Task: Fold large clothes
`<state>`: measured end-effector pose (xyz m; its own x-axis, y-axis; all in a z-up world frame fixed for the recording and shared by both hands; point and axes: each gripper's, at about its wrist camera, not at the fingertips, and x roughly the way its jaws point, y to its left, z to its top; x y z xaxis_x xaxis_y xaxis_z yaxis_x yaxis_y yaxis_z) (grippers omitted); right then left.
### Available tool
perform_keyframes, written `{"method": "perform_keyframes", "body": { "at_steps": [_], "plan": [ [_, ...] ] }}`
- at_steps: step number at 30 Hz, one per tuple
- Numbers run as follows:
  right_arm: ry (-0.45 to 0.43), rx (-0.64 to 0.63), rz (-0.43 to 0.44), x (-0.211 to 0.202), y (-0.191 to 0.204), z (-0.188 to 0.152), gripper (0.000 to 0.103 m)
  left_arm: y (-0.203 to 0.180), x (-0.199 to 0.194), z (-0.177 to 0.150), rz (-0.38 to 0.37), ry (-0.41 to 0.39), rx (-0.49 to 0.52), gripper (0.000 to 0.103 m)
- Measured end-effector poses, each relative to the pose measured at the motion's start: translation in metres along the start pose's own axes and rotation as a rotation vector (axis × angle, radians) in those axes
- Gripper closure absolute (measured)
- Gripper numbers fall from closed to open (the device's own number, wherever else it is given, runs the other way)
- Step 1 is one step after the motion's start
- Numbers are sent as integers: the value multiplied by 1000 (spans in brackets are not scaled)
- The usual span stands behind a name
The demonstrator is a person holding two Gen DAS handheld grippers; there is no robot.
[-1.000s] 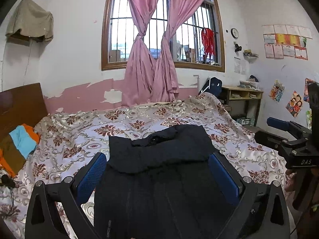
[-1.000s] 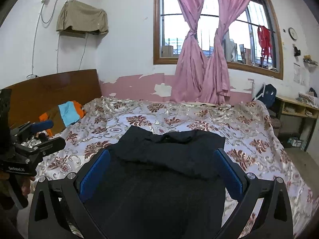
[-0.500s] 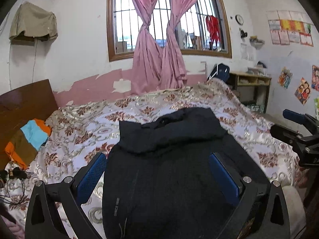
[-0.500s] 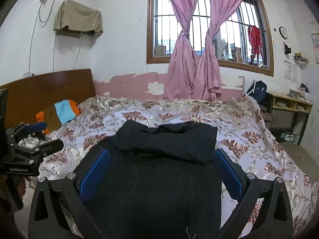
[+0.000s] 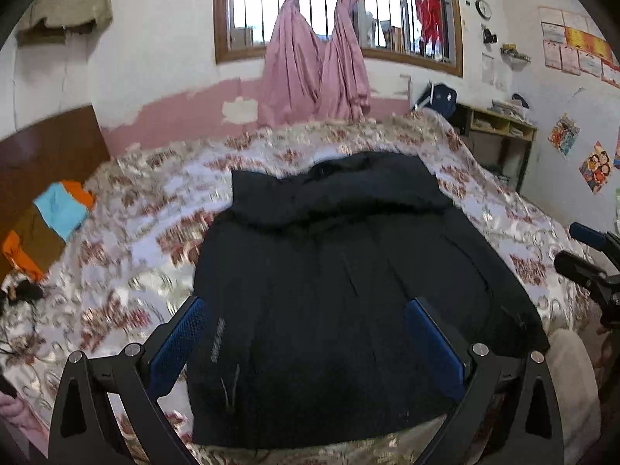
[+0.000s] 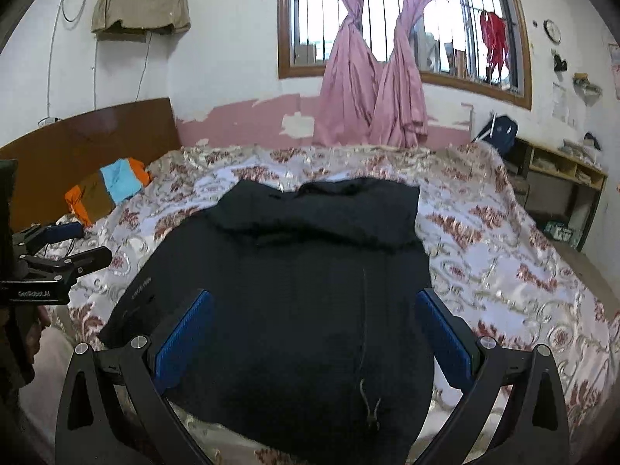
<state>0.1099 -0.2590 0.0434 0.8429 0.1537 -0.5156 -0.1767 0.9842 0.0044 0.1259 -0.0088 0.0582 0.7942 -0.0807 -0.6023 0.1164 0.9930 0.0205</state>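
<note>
A large black garment (image 5: 333, 294) (image 6: 302, 283) lies spread flat on the floral bedspread (image 5: 147, 255) (image 6: 484, 255), its far end folded back over itself near the middle of the bed. My left gripper (image 5: 306, 333) hovers open above the garment's near part, nothing between its blue pads. My right gripper (image 6: 314, 325) is also open and empty over the near hem. In the left wrist view the right gripper (image 5: 589, 255) shows at the right edge; in the right wrist view the left gripper (image 6: 58, 255) shows at the left edge.
A wooden headboard (image 6: 85, 143) stands on the left with folded orange, blue and brown clothes (image 6: 104, 186) in front of it. Pink curtains (image 6: 372, 77) hang at the window behind the bed. A wooden shelf (image 6: 558, 178) stands beyond the right side.
Both cameras have risen and tipped downward, so more of the black garment and its near hem shows. Both grippers stay open.
</note>
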Motion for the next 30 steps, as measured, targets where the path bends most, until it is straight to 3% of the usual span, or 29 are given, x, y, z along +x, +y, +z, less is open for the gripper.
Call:
{"method": "perform_keyframes", "body": {
  "at_steps": [6, 11, 16, 20, 23, 26, 30],
  "plan": [
    [95, -36, 22, 12, -5, -18, 2, 17, 16, -32, -63, 88, -24, 0],
    [241, -108, -38, 33, -4, -38, 2, 21, 25, -63, -97, 180, 28, 0],
    [340, -161, -8, 43, 2, -55, 2, 22, 34, -88, -157, 272, 75, 0],
    [387, -249, -19, 45, 15, -67, 2, 26, 45, -104, -149, 348, 51, 0],
    [440, -247, -19, 51, 19, -73, 2, 28, 54, -115, -123, 399, 42, 0],
    [509, -260, -42, 59, 25, -85, 2, 24, 62, -125, -79, 450, 79, 0],
    [538, -343, -94, 63, 38, -98, 2, 14, 70, -133, -18, 487, 134, 0]
  ]
}}
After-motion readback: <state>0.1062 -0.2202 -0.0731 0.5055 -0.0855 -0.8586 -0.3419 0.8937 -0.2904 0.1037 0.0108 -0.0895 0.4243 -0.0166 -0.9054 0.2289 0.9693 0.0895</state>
